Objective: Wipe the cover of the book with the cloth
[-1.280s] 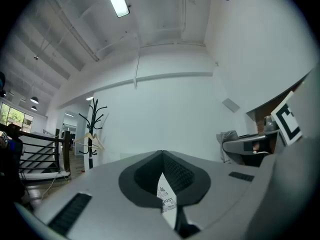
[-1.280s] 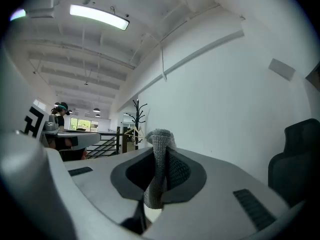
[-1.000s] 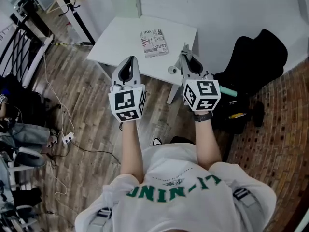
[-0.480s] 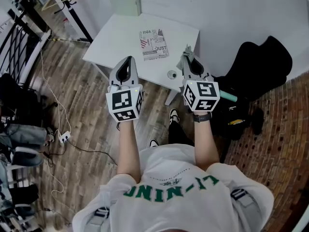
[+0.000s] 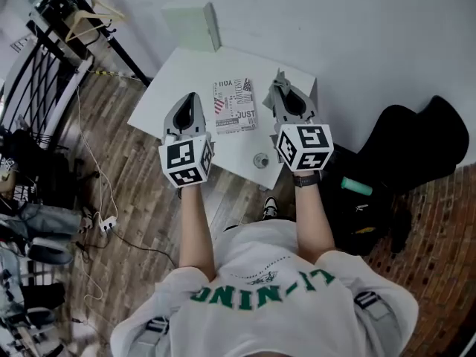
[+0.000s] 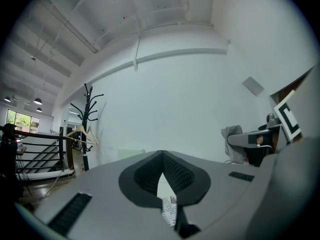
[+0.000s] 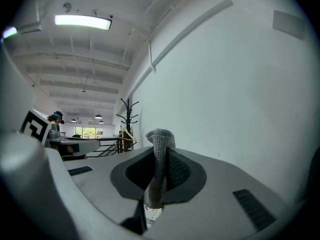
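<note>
Cloth [image 7: 159, 184] fills right gripper [image 7: 161, 151]; book [image 7: 151, 215] peeks beneath

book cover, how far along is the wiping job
Done: the cloth is picked up and clamped in the right gripper. In hand: both grippers are held over the table, one on each side of the book; the left gripper is shut and empty. Left: all the wiping, as the cloth is off to the book's right, not on its cover.
</note>
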{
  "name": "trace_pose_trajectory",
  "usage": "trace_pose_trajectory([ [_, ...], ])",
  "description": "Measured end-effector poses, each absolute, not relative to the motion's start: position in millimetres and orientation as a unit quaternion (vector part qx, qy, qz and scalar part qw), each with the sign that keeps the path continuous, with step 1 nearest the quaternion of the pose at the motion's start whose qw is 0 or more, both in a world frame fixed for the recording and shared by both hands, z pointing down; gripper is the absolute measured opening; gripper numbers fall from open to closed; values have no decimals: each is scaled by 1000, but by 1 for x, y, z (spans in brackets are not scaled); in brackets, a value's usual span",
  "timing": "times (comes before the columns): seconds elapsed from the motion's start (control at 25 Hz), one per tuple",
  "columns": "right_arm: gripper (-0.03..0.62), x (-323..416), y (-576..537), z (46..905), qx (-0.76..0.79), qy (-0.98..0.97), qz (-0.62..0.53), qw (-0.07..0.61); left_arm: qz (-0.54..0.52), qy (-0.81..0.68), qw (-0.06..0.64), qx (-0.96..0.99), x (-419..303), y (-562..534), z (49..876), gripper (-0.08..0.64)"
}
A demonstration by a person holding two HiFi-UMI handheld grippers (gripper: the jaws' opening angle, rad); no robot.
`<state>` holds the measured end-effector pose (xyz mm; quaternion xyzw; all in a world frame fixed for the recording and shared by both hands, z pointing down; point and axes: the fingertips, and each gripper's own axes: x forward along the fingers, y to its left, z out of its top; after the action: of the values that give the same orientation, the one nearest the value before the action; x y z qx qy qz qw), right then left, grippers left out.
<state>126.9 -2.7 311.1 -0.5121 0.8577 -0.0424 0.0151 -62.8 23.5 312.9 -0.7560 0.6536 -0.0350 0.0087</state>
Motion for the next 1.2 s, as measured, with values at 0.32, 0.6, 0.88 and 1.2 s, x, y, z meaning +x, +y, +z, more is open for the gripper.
trace_pose_trajectory([
  [0.32, 38, 102, -92, 384, -464, 878, -118, -32, -60, 662, -28, -747, -50, -60, 361, 8],
  [0.6, 38, 30, -160, 467, -438, 874, -178, -107, -68, 647, -61, -757, -93, -138, 407, 8],
  [0.88, 41, -40, -218, 562, -399, 873, -173, -219, -70, 648, -104, -751, -138, -198, 454, 8],
  [1.2, 51, -101, -266, 647, -376, 861, -139, -312, -83, 656, -138, -737, -176, -223, 493, 8],
])
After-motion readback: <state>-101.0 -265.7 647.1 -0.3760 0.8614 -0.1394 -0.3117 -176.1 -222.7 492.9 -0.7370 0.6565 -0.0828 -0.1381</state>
